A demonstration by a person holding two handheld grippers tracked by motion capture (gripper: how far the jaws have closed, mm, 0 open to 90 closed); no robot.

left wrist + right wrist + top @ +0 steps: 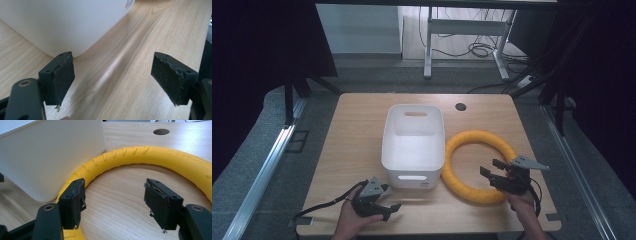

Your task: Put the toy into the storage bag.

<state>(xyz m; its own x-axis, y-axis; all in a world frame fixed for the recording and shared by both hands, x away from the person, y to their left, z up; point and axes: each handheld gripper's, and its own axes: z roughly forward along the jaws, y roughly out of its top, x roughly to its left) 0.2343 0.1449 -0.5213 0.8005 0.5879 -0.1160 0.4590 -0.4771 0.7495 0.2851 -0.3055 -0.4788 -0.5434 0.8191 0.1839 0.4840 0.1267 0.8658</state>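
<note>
A yellow foam ring [477,165] lies flat on the wooden table, touching the right side of a white plastic bin [414,145]. My right gripper [493,167] is open over the ring's front right part, its jaws pointing left toward the bin. Seen from the right gripper view, the ring [150,155] curves across ahead, and that gripper [113,201] holds nothing between its jaws. My left gripper [393,196] stands open at the table's front, just before the bin's near left corner. The left gripper view puts that gripper [113,76] over bare wood, the bin [65,22] close ahead.
The bin is empty, with handle slots in its end walls. A round cable hole [460,106] sits in the tabletop at the back. Dark curtains flank the table, and a desk frame [464,30] with cables stands behind it.
</note>
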